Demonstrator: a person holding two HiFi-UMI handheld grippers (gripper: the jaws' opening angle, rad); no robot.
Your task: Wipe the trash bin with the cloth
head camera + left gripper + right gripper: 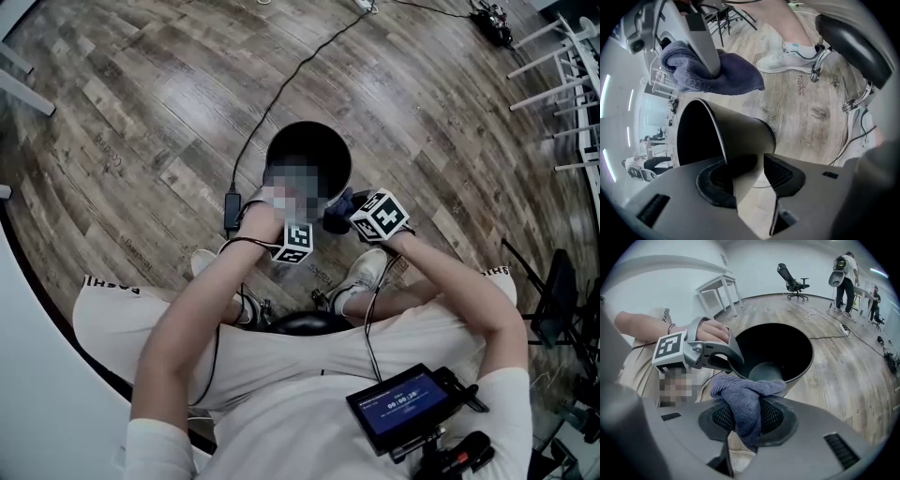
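A black round trash bin stands on the wood floor in front of the seated person's feet. My left gripper is at its near rim. The bin's wall runs between the two jaws, with floor showing in the gap beside it, so the jaws are open. From the right gripper view the left gripper reaches over the rim. My right gripper is shut on a blue-grey cloth, hanging bunched just above the bin's near edge. The head view shows the cloth beside the rim.
A black cable with a power adapter runs past the bin's left side. The person's shoes and a black stool sit close behind the bin. White tables, an office chair and people stand far off.
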